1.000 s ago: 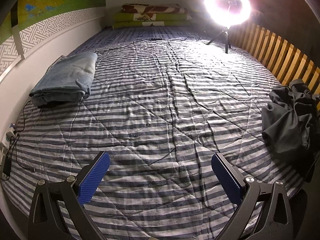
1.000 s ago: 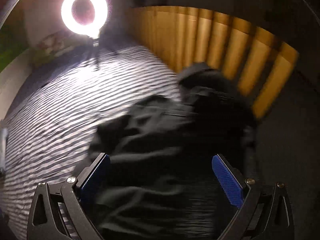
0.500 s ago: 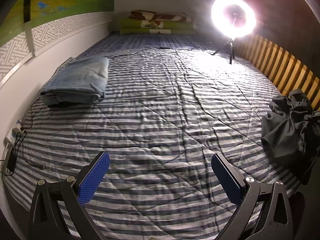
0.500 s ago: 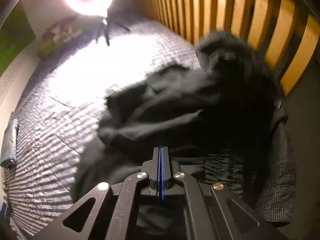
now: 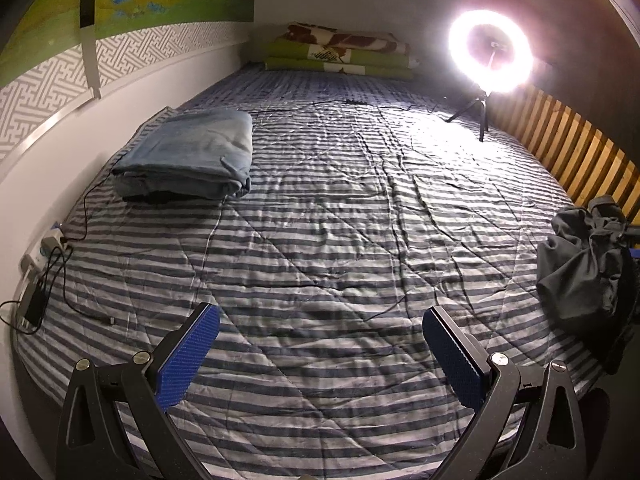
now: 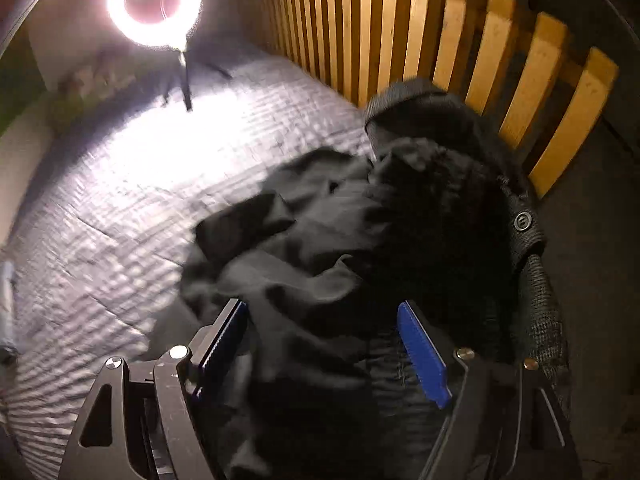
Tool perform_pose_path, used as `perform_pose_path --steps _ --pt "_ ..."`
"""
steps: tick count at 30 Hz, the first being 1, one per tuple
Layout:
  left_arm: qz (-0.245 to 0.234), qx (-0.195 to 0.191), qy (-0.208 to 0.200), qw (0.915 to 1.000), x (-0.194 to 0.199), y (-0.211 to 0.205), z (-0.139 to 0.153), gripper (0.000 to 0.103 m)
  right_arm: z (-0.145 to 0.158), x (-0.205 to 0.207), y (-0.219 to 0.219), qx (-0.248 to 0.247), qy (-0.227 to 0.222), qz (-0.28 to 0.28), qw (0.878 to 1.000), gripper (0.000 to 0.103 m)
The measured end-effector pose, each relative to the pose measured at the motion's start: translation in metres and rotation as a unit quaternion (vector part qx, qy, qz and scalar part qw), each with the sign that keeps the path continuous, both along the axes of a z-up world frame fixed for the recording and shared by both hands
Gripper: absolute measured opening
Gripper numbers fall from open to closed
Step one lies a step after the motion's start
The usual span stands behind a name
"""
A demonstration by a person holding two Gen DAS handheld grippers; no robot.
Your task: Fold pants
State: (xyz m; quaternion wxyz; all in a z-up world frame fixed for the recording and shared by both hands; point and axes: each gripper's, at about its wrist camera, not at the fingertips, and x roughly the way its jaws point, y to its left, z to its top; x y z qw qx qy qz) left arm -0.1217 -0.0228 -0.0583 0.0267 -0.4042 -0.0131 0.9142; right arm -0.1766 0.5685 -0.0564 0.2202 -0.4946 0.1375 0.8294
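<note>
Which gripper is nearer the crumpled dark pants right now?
Right. The right gripper hangs directly over the dark pants, jaws apart; the left gripper is over bare striped bedspread, pants far aside.

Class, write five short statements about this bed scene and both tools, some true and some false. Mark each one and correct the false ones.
1. The left tool stands open over bare striped bedding. True.
2. The dark pants lie neatly folded. False: they are a crumpled heap.
3. The heap lies beside the wooden slats. True.
4. The right tool is clamped shut. False: its jaws have just been opening, above the dark cloth.
5. The ring light is switched off. False: it glows brightly.
</note>
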Motion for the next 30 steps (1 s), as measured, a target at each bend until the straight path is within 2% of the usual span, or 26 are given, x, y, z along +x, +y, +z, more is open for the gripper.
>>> perform_pose_path --steps 2,3,4,5,6,8,12,14,18,20,24,26,27,29,30 --pt "0.001 0.001 0.001 1.0 -0.001 -0.001 0.001 0.103 -0.013 -0.007 -0.003 0.02 -0.024 0.001 1.0 0.07" --pt "0.001 0.001 0.003 1.0 -0.001 0.0 0.001 0.103 -0.017 -0.007 -0.009 0.031 -0.03 -0.005 0.999 0.044" --pt "0.002 0.001 0.005 1.0 -0.001 -0.001 0.002 0.103 -0.018 -0.009 -0.011 0.032 -0.029 -0.008 0.999 0.01" --pt "0.004 0.001 0.007 1.0 -0.001 -0.003 0.003 0.103 -0.017 -0.01 -0.014 0.013 -0.019 -0.005 1.0 0.002" --pt "0.007 0.001 0.008 0.9999 -0.002 -0.005 0.004 0.103 -0.011 -0.009 -0.019 -0.011 0.002 -0.006 1.0 0.002" --pt "0.014 0.004 0.01 0.9998 -0.005 -0.009 0.006 0.103 0.001 -0.009 -0.042 -0.024 0.038 0.002 0.999 0.002" --pt "0.031 0.009 0.021 0.9993 -0.008 -0.022 0.015 0.103 0.032 -0.018 -0.139 -0.058 0.106 0.089 0.989 0.002" --pt "0.045 0.013 0.031 0.9984 -0.006 -0.034 0.024 0.103 0.044 -0.026 -0.193 -0.066 0.125 0.144 0.979 0.002" --pt "0.083 0.011 0.048 0.9953 0.002 -0.066 0.037 0.103 0.062 -0.04 -0.317 -0.084 0.147 0.259 0.951 0.002" --pt "0.104 0.013 0.052 0.9931 0.005 -0.085 0.041 0.103 0.063 -0.044 -0.373 -0.115 0.147 0.308 0.933 0.001" --pt "0.142 0.009 0.054 0.9884 0.014 -0.12 0.045 0.103 0.055 -0.035 -0.473 -0.121 0.127 0.398 0.9 0.001" --pt "0.157 0.004 0.054 0.9862 0.018 -0.135 0.046 0.103 0.044 -0.032 -0.504 -0.131 0.102 0.428 0.888 0.002" --pt "0.16 0.003 0.054 0.9857 0.02 -0.141 0.047 0.103 0.036 -0.03 -0.516 -0.14 0.088 0.44 0.883 0.005" --pt "0.161 0.002 0.052 0.9855 0.021 -0.149 0.045 0.103 0.029 -0.026 -0.52 -0.149 0.079 0.456 0.874 0.006" --pt "0.16 0.001 0.05 0.9858 0.02 -0.15 0.044 0.103 0.027 -0.023 -0.52 -0.146 0.079 0.464 0.87 0.011"
